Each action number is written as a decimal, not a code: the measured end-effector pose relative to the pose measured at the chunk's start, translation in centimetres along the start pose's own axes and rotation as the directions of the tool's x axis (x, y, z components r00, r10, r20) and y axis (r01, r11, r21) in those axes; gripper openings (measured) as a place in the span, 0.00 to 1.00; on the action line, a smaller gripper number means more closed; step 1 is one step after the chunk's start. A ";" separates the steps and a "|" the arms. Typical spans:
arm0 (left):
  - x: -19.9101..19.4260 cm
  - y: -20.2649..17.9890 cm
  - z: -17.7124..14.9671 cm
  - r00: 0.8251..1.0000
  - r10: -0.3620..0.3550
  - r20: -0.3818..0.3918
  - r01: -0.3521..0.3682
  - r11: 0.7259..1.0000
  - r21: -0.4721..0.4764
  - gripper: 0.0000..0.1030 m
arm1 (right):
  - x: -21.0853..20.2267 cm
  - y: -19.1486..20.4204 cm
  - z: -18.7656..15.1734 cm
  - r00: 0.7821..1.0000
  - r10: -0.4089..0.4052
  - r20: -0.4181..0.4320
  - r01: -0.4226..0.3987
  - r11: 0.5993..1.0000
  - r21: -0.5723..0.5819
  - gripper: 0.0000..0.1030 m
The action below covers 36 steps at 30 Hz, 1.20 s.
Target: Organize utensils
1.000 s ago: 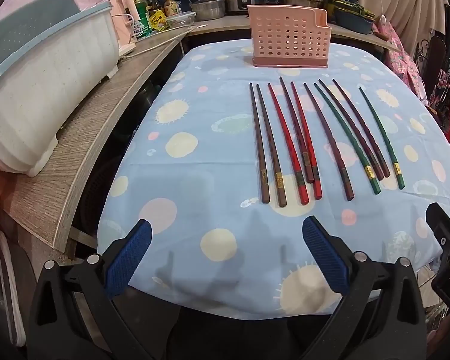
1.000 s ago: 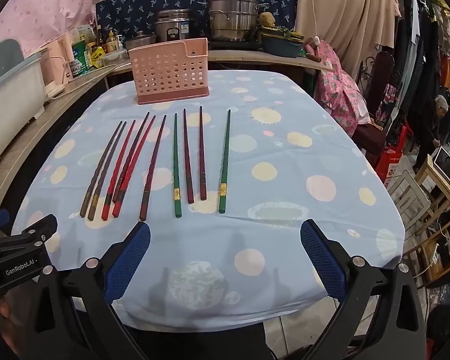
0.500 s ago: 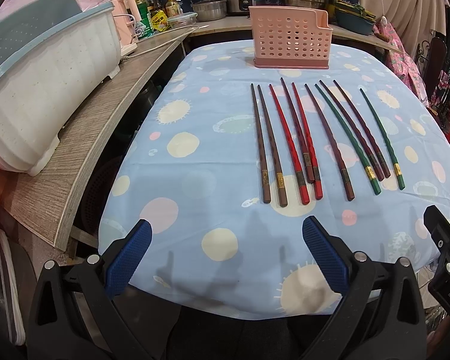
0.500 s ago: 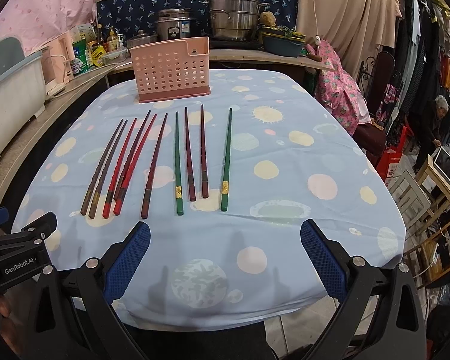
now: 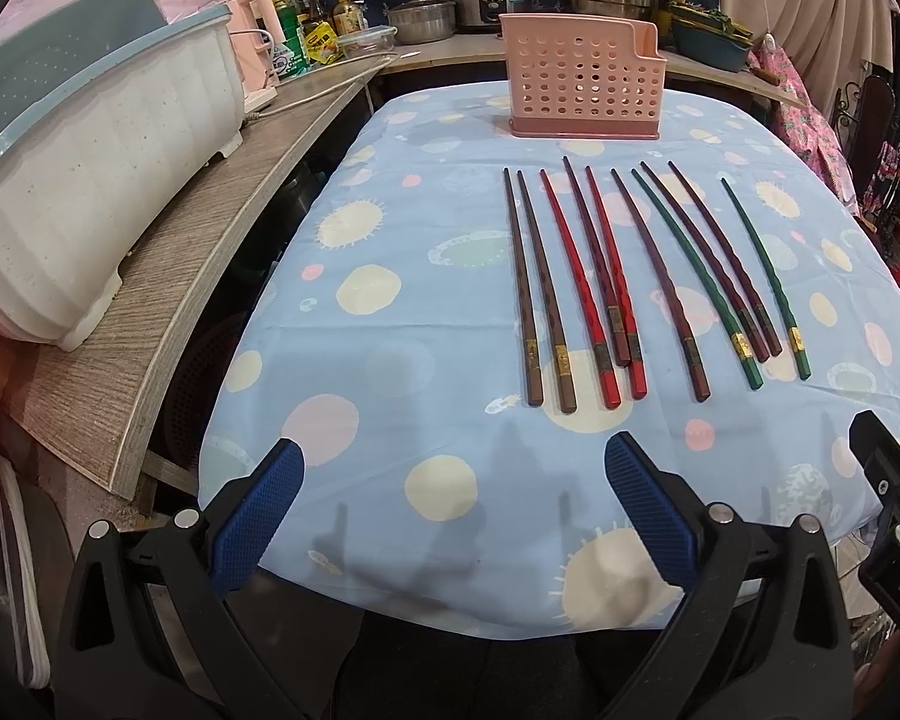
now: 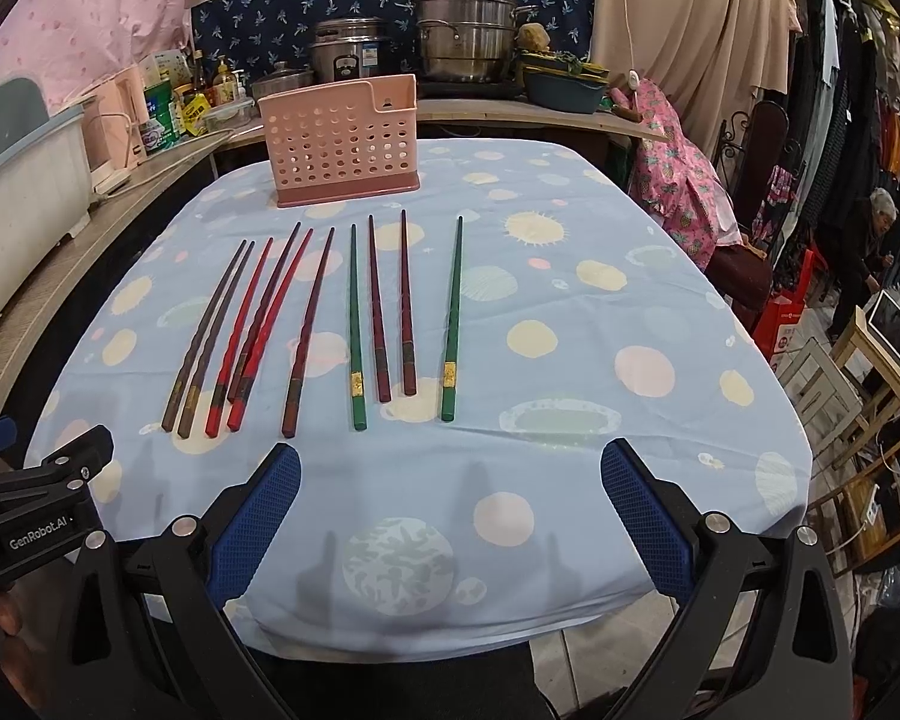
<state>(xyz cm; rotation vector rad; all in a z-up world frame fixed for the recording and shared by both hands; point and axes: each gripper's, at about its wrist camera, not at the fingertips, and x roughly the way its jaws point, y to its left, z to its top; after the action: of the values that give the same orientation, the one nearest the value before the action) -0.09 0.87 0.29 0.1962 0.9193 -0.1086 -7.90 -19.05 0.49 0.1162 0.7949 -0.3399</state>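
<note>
Ten chopsticks are left unmoved on the table since before. Both the left claw and right claw are kept spread apart, empty, as earlier.

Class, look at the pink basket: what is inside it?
Through the holes of the pink basket only its own pink back wall shows, no utensils. Its floor is hidden by the front wall.

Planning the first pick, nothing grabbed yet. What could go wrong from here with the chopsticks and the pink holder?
1. The chopsticks lie close together; one dark chopstick sits between, maybe against, the two red ones, so closing on one may drag a neighbour.
2. They lie flat on the loose tablecloth, so low fingers may pinch fabric.
3. The pink holder looks light; a tilted insertion could tip it.

Left gripper and right gripper are open.
</note>
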 end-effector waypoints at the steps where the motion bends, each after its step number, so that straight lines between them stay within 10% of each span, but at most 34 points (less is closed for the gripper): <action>1: 0.0 0.1 0.1 1.000 0.000 0.001 0.000 1.000 0.000 0.93 | 0.0 0.0 0.0 1.000 0.001 0.000 -0.001 1.000 0.000 0.93; 36: 0.0 -0.1 -0.3 1.000 -0.001 0.000 0.001 1.000 -0.002 0.93 | 0.0 0.0 -0.1 1.000 0.001 -0.003 -0.001 1.000 0.004 0.93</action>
<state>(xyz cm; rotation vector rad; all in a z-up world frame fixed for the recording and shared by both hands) -0.34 0.85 0.12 0.1937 0.9197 -0.1082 -7.99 -19.07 0.44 0.1207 0.7970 -0.3408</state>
